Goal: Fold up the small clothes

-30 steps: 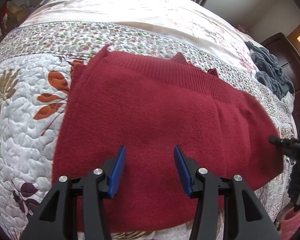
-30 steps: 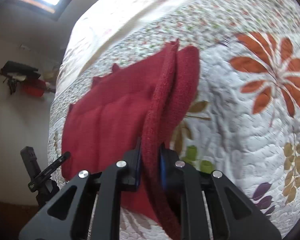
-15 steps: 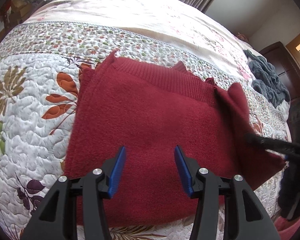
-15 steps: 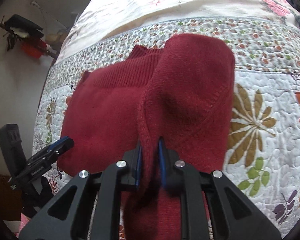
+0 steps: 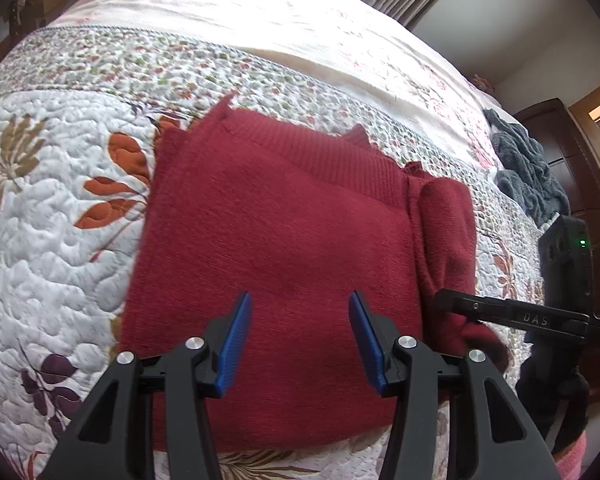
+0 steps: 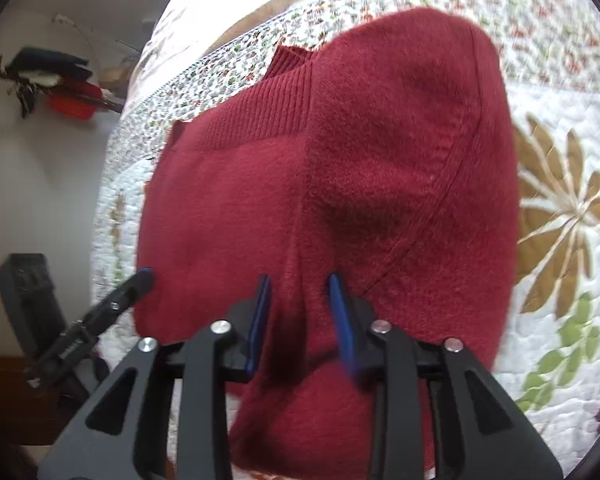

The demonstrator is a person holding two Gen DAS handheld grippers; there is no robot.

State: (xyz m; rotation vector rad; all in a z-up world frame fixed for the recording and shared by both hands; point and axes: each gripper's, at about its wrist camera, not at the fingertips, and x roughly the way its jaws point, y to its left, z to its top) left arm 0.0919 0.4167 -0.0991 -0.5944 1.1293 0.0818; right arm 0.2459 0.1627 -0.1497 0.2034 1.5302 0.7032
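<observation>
Bedroom scene, floral quilt (image 5: 52, 216) covering the bed. Left gripper (image 5: 300, 338) hangs over the red sweater (image 5: 276, 248) with its blue pads spread, nothing between them. Right gripper (image 6: 300, 316) has its pads parted too, a fold of the sweater (image 6: 380, 184) standing in the gap; whether they touch it is hard to tell. Only the left view catches the grey blanket (image 5: 528, 168) and dark dresser (image 5: 572, 168); only the right view shows the wall shelf clutter (image 6: 56, 80), blurry.
</observation>
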